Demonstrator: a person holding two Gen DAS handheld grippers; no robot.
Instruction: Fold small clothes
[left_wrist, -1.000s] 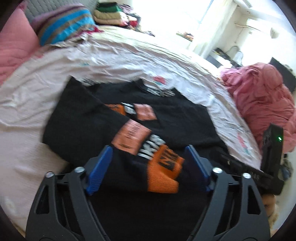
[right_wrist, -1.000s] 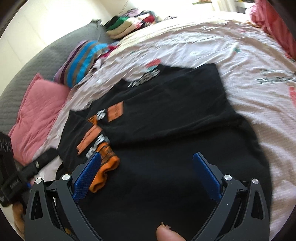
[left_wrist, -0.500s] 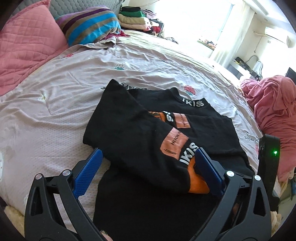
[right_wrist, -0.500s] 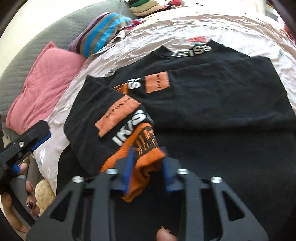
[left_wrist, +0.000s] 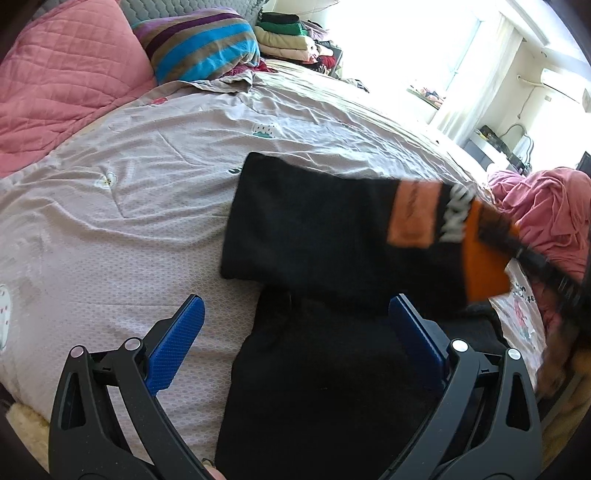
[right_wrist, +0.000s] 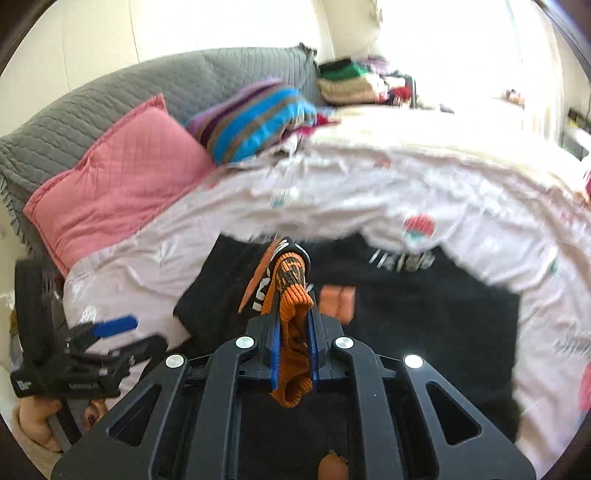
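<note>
Daylight floods in from my window (left_wrist: 436, 55), blowing out the far bed (right_wrist: 461, 122) to white. Fisheye bends and darkens every edge. The lifted orange cuff (left_wrist: 484, 254) smears with motion blur.

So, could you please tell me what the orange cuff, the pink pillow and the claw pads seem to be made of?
Orange cuff: ribbed knit, matte; parallel ridges show where the right claw clamps it.
Pink pillow: quilted woven fabric, soft-looking; diamond stitching visible.
Claw pads: probably blue rubber or plastic, with a fine textured grid.
</note>
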